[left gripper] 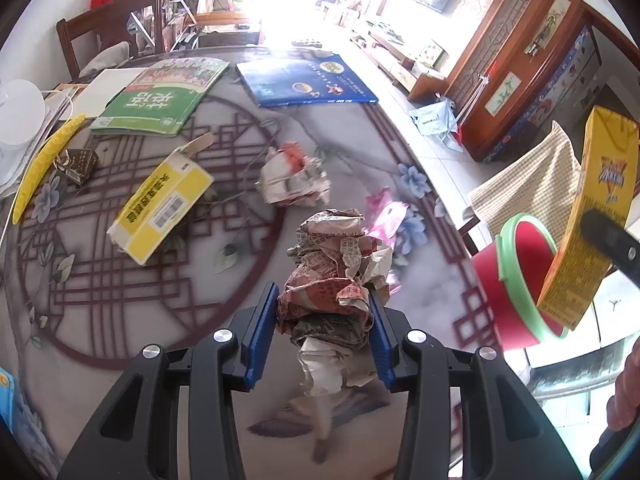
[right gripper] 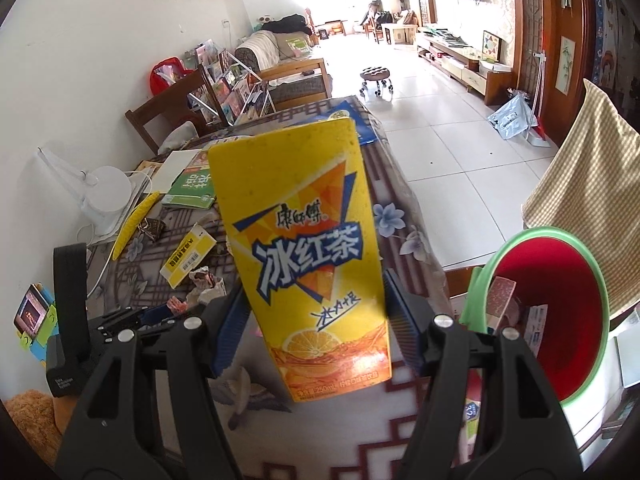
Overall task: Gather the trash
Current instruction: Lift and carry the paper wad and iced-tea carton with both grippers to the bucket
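Left gripper [left gripper: 324, 320] clamped tight on a wad of crumpled paper [left gripper: 336, 280], blue pads pressing both sides, wad held clear above the table [left gripper: 120, 360]. Right gripper [right gripper: 312, 320] closed partway on a yellow drink carton [right gripper: 308, 248], carton upright between the pads, off the tabletop.

Left wrist view alone showed the loose trash on the table: a second paper wad [left gripper: 294, 178], a pink wrapper [left gripper: 386, 212] just beside the held wad, a yellow box [left gripper: 160, 212] lying flat. Two books, green [left gripper: 160, 96] and blue [left gripper: 304, 78], at the far edge. From this side the carton [left gripper: 588, 216] hung over the mouth of the red bin [left gripper: 516, 280].

Right wrist view alone looked into the bin [right gripper: 560, 312]: green rim, scraps of packaging already at the bottom, bin beside the table edge. It also caught the left gripper [right gripper: 132, 316] low at left, its contents mostly hidden there.
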A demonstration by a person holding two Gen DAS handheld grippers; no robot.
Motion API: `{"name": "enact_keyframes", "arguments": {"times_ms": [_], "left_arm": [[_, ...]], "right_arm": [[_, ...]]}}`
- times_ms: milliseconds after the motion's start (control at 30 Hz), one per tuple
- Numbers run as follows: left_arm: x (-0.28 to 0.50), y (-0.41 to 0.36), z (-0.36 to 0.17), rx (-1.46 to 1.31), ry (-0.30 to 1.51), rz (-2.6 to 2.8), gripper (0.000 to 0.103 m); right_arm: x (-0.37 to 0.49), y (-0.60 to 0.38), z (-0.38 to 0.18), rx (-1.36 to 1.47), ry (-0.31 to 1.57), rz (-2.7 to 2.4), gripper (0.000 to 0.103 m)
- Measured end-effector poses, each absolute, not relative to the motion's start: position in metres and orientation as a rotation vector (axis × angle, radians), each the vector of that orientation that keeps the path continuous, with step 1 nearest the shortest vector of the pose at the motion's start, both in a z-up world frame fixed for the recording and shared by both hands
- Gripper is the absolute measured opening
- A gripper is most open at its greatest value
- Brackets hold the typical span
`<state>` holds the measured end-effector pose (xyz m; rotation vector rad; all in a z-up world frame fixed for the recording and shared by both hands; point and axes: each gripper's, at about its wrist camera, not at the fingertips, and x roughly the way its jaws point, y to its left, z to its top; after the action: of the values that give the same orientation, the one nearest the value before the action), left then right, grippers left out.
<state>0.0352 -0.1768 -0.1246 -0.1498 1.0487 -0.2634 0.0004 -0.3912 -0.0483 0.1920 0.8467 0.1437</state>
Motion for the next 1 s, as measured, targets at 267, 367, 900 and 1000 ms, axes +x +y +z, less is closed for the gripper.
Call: {"name": "enact_keyframes", "arguments": {"times_ms": [267,367,900,1000], "left_arm": [[0.033,-0.215,-0.111,-0.15,1.018,-0.256,0.04],[0.032,-0.23,-0.107,-0.147,1.009,-0.264,0.04],[0.04,-0.342,-0.077,-0.072,0.959,-0.468,0.04],[0.042,-0.362,-0.074,-0.052,0.957,-0.51,0.04]], "right_arm": [[-0.004,-0.432,-0.055,0.21,0.853,0.154,0.063],[-0.007,-0.446,-0.056,0.217,0.854,0.152,0.063],[-0.032,-0.536,-0.064,0.301,0.84,-0.027,0.063],[-0.038,-0.553,-0.066,0.319,0.838,-0.075,0.063]]}}
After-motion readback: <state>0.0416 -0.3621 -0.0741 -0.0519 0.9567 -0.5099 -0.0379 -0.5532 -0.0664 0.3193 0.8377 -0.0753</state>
